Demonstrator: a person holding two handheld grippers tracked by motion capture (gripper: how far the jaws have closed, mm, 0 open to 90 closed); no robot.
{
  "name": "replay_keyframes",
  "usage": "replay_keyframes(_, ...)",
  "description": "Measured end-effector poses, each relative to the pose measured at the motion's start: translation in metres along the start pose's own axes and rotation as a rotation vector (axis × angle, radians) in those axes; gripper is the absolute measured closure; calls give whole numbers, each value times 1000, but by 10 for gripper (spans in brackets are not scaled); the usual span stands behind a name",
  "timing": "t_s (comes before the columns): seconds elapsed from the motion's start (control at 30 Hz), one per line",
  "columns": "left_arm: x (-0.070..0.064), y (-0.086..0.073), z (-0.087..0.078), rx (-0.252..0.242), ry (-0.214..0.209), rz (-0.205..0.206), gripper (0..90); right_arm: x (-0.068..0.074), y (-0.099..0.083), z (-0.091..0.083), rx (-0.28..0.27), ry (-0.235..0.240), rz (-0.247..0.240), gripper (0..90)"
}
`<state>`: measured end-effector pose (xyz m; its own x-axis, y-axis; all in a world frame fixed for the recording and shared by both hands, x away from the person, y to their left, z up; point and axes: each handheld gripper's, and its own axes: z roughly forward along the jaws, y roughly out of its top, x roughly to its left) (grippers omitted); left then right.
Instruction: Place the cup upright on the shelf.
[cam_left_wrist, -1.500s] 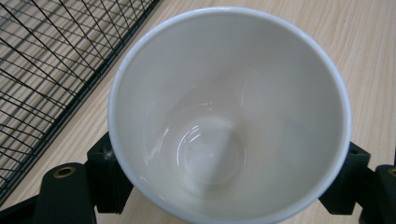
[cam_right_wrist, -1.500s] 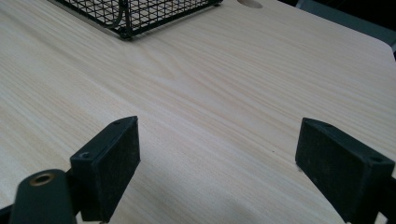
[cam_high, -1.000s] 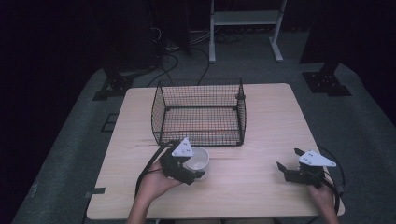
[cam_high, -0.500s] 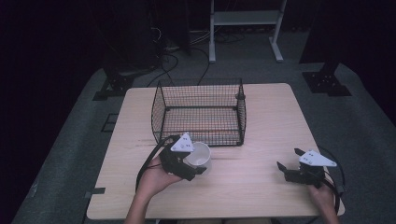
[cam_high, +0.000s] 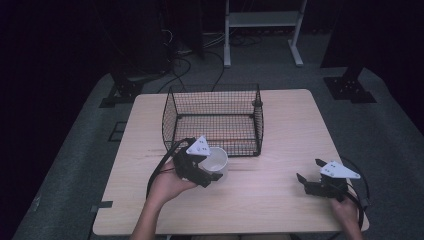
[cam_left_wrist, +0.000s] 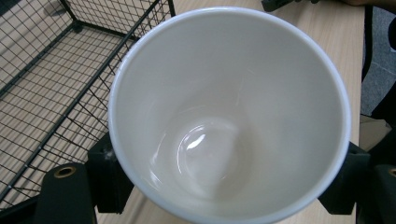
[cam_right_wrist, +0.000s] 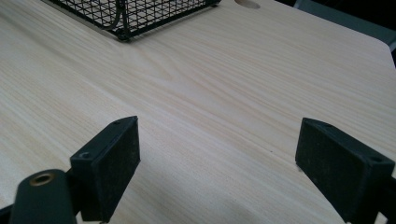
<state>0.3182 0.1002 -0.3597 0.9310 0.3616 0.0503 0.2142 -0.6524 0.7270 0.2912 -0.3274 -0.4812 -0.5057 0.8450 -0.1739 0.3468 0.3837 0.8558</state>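
The left tongs (cam_high: 212, 172) are squeezed tight on a round white cup made of shiny pottery (cam_high: 216, 161), with one black jaw pressed on each side of it. In the left gripper view the white cup (cam_left_wrist: 229, 116) is seen from the top, and it has nothing inside. The cup is held just in front of the black wire basket (cam_high: 215, 120), very close to its front wall, near the left corner. I cannot tell if the bottom of the cup touches the light wooden worktop (cam_high: 260, 195). The basket is a box with an open top, and it sits at the middle of the worktop, toward the far side. A hand (cam_high: 167, 185) holds the left tongs from below. The right tongs (cam_high: 304, 175) are wide open and hold nothing. They sit low near the right front corner of the worktop, well apart from the cup and the basket. In the right gripper view, the two black jaws stand far apart with bare wood (cam_right_wrist: 210, 93) between them, and a corner of the basket (cam_right_wrist: 126, 18) shows at the top.
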Motion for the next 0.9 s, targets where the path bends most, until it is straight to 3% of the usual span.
replay_keyframes(0.47, 12, 16, -9, 12, -16, 16, 214, -1, 0, 0, 1, 0, 13, 131)
replay_keyframes(0.9, 22, 33, -17, 15, -1, 38, 214, -1, 0, 0, 1, -1, 13, 131)
